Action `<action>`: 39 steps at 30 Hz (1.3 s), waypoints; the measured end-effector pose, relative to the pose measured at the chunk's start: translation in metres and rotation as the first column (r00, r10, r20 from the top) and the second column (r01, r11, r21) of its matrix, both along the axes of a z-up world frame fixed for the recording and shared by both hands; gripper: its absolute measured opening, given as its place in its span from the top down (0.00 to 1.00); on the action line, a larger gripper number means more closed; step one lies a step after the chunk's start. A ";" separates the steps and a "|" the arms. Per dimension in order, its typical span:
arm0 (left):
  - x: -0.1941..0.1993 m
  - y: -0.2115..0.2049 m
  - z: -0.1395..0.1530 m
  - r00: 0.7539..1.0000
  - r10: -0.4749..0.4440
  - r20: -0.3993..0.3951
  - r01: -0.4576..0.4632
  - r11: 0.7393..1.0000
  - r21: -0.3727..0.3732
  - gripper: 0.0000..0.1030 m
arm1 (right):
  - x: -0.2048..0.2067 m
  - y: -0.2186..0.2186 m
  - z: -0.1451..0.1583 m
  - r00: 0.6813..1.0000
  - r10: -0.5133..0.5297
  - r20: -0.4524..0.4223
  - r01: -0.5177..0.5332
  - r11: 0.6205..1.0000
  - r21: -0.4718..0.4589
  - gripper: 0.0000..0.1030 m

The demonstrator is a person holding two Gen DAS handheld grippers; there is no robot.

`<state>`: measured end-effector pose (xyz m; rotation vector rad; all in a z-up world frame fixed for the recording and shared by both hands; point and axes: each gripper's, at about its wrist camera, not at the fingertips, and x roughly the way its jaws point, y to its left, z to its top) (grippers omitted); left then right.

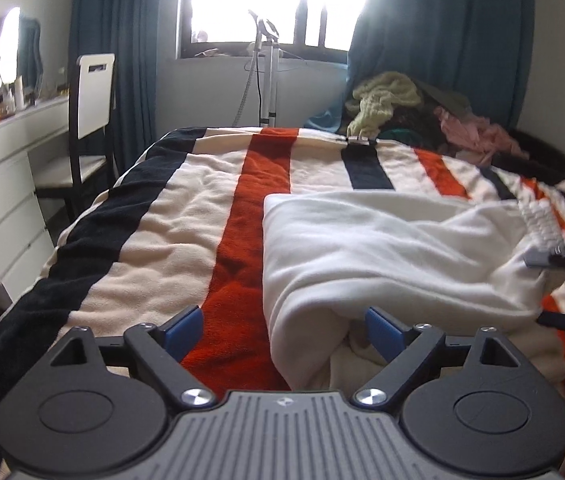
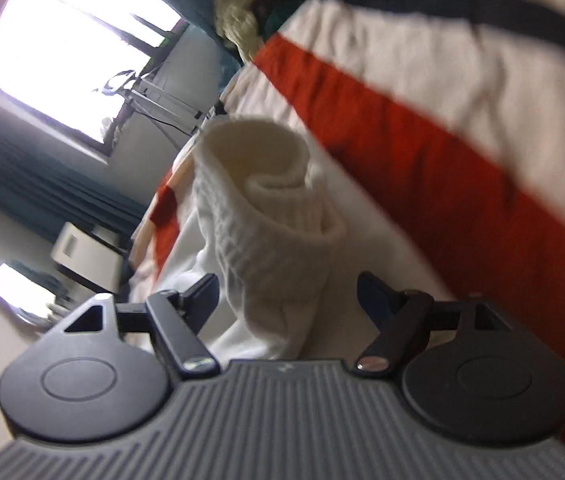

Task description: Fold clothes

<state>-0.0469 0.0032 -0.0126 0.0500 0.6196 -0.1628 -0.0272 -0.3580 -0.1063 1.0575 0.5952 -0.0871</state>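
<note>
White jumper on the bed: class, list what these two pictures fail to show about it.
- Left wrist view: the white jumper's right side runs off the frame edge; its near edge is hidden behind the tongs.
- Right wrist view: motion blur smears the ribbed cuff; the rest of the jumper lies behind the tongs.

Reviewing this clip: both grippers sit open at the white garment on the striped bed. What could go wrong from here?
1. The left gripper is open astride the near edge of the white garment; closing here may catch only the top layer, so the fold slides apart.
2. The ribbed cuff lies rolled between the open right gripper; unpinned, it may unroll.
3. Either gripper might pinch the striped blanket underneath.
</note>
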 end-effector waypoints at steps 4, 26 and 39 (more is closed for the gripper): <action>0.003 -0.003 -0.003 1.000 -0.005 -0.002 0.005 1.000 0.023 0.13 | 0.010 -0.002 -0.001 0.999 -0.032 0.026 0.033 0.999 -0.019 0.49; 0.029 0.038 -0.001 0.990 -0.012 -0.140 -0.028 0.960 -0.277 0.10 | -0.012 -0.038 0.011 0.986 0.065 -0.153 -0.062 0.998 0.024 0.20; 0.057 0.056 -0.013 0.948 -0.113 -0.298 -0.043 0.882 -0.470 0.09 | 0.021 -0.065 -0.009 0.949 0.216 -0.228 -0.209 0.976 0.056 0.18</action>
